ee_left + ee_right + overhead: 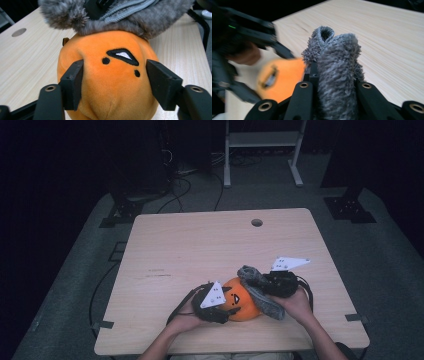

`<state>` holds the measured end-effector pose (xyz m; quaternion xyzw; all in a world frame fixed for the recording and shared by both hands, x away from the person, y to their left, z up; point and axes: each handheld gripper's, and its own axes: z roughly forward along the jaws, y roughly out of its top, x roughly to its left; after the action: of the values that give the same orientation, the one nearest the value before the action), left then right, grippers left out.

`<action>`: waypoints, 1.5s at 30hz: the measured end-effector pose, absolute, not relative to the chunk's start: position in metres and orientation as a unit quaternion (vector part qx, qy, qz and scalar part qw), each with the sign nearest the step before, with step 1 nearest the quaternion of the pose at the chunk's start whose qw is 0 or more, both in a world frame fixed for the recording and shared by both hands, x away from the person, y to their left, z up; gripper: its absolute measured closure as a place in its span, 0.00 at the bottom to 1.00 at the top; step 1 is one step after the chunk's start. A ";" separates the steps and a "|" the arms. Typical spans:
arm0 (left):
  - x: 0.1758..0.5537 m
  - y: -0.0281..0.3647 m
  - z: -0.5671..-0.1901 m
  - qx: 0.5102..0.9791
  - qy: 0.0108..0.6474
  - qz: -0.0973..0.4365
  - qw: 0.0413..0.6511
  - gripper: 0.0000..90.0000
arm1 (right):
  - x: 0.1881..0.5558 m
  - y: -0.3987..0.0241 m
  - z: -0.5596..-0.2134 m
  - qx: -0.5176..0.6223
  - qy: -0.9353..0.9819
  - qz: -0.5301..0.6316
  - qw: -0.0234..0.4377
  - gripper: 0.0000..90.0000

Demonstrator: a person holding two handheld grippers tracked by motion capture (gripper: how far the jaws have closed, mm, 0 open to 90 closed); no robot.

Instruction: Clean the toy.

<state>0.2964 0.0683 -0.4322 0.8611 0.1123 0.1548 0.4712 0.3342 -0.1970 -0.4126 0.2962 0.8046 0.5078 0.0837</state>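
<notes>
The high view is dimly lit, with a cool bluish cast; the surroundings are lost in near-black shadow, while the pale wooden desk point(200, 250) is lit softly from above. No glare is seen on it, and only faint shadows are cast. Detail there is soft and grainy. In the left hand-held gripper point(115, 82) view, brighter, even light is given, and the round orange plush toy with a stitched black face point(110, 82) is rendered sharply. In the right hand-held gripper point(334, 87) view, the fuzzy grey fabric piece point(337, 75) is fairly sharp, while the left side is smeared by blur.
</notes>
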 end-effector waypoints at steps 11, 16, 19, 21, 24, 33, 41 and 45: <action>0.305 0.062 -0.435 0.842 0.184 0.165 0.480 0.27 | 0.315 -0.192 -0.406 0.242 0.820 0.515 0.057 0.83; 0.311 0.076 -0.435 0.844 0.214 0.117 0.478 0.10 | 0.324 -0.203 -0.411 0.281 0.816 0.499 0.083 0.83; 0.312 0.076 -0.437 0.844 0.212 0.120 0.478 0.24 | 0.326 -0.209 -0.411 0.289 0.814 0.497 0.082 0.83; 0.309 0.072 -0.436 0.848 0.194 0.133 0.474 0.31 | 0.320 -0.201 -0.408 0.269 0.818 0.502 0.077 0.83; 0.298 0.065 -0.435 0.862 0.149 0.160 0.458 0.36 | 0.311 -0.180 -0.403 0.231 0.822 0.518 0.053 0.83; 0.298 0.068 -0.433 0.858 0.152 0.155 0.465 0.28 | 0.327 -0.187 -0.404 0.283 0.808 0.509 0.084 0.83; 0.304 0.068 -0.433 0.839 0.184 0.134 0.495 0.27 | 0.316 -0.181 -0.405 0.262 0.812 0.518 0.069 0.83; 0.306 0.075 -0.435 0.842 0.193 0.132 0.486 0.30 | 0.320 -0.200 -0.412 0.289 0.813 0.498 0.080 0.83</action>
<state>0.3056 0.0748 -0.4354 0.8423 0.1935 0.1320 0.4855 0.3204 -0.1998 -0.4119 0.2890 0.8135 0.4983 0.0804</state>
